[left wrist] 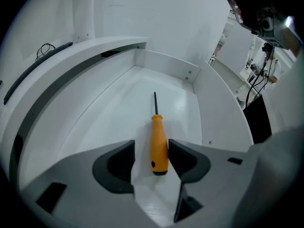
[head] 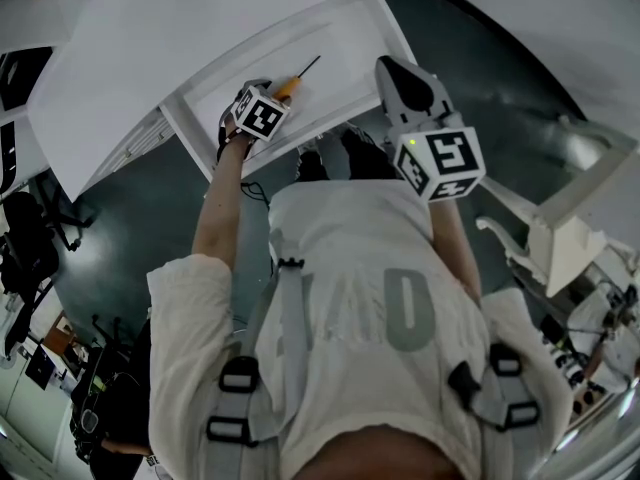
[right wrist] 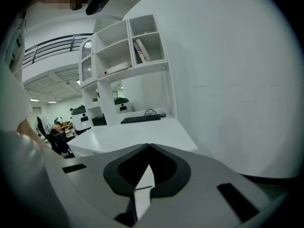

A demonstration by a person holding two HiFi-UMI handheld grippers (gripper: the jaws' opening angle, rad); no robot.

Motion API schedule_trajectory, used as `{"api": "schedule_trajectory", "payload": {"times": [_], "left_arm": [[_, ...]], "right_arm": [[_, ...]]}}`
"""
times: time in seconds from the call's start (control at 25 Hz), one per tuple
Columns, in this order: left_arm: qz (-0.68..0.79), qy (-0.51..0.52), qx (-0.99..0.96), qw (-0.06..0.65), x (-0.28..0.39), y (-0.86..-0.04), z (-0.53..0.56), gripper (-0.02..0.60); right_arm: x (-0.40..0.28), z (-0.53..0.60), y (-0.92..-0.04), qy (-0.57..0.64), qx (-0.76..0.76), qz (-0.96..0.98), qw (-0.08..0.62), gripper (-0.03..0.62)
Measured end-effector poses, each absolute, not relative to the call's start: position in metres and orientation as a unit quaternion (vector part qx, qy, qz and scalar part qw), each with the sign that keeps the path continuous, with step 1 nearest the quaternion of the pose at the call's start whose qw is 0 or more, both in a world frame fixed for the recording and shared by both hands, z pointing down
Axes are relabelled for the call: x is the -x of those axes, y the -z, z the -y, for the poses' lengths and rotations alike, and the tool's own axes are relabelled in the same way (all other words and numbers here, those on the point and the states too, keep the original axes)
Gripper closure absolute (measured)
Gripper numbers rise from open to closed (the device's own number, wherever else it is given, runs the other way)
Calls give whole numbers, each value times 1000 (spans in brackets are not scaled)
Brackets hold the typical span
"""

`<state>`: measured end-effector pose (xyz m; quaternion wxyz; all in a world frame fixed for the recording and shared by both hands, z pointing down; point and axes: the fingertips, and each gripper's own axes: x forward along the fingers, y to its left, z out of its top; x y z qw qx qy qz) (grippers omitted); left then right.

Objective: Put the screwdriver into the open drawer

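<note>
Lower centre: my left tongs [left wrist: 151, 150] stand open astride the orange screwdriver [left wrist: 159, 139], which lies in the drawer [left wrist: 166, 63]. I'd back straight out without nudging it. Right tongs [right wrist: 148, 147] closed, empty.

The left gripper [left wrist: 152, 146] sits low over a white drawer [left wrist: 166, 66], its dark jaws standing apart. Between them lies the screwdriver [left wrist: 158, 137], flat on the drawer floor. Its orange handle lies nearest the camera and its thin dark shaft points straight away toward the back wall. The handle lies close against the right jaw, perhaps touching it, and a clear gap separates it from the left jaw. The butt of the handle is dark. The drawer's back wall meets its right wall at a corner with small screw heads. To the left the white table [left wrist: 71, 61] curves over the drawer, and a black cable [left wrist: 45, 49] lies on it.
</note>
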<state>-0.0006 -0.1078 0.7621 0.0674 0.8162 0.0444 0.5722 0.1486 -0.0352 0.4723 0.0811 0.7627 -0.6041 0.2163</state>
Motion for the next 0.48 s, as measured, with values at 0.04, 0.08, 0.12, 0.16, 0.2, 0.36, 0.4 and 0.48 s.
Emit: {"api": "schedule_trajectory", "payload": {"times": [0.04,0.08,0.12,0.16,0.2,0.36,0.4,0.48], "left_arm": [[-46,-571,-817,68,0,-762,107,377],[-47,-571,-817,69,-2,-762,106,377],[-46,-569,-818,69,-3,-762,106,377],[-46,-567,-819,69,-5,-760,106,377],[-44,-564,-822,69,-8,-758,107,377],[-35,-549,-833,66,-23,-746,114,377],[-33,-545,-836,63,-28,-742,118,377],[-25,-533,-844,53,-38,-732,126,377]], "right_arm": [[-149,36,-473,-217,-762,604,81,589],[-150,36,-473,-217,-762,605,80,589],[-150,37,-473,-216,-762,605,80,589],[-150,37,-473,-216,-762,606,79,589],[-150,38,-472,-215,-762,606,79,589],[-152,39,-469,-209,-760,610,79,589],[-153,40,-468,-208,-760,611,78,589],[-155,42,-466,-206,-760,612,77,589]]}}
